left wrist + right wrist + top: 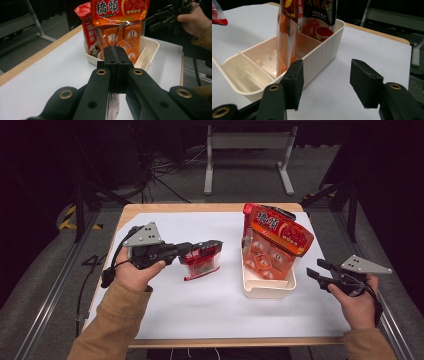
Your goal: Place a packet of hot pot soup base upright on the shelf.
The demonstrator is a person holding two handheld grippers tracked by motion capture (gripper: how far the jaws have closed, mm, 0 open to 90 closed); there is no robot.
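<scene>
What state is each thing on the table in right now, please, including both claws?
Left claw: shut on the small red packet.
Small red packet: held off the table, hanging from the claw.
Right claw: open, nothing between its jaws, beside the bin.
White bin: upright on the table, front compartment unfilled.
Orange packet: standing on end in the bin, leaning back.
Red packet: standing in the bin behind the orange packet.

Shut fingers (116, 53) — packets in bin (150, 48)
</scene>
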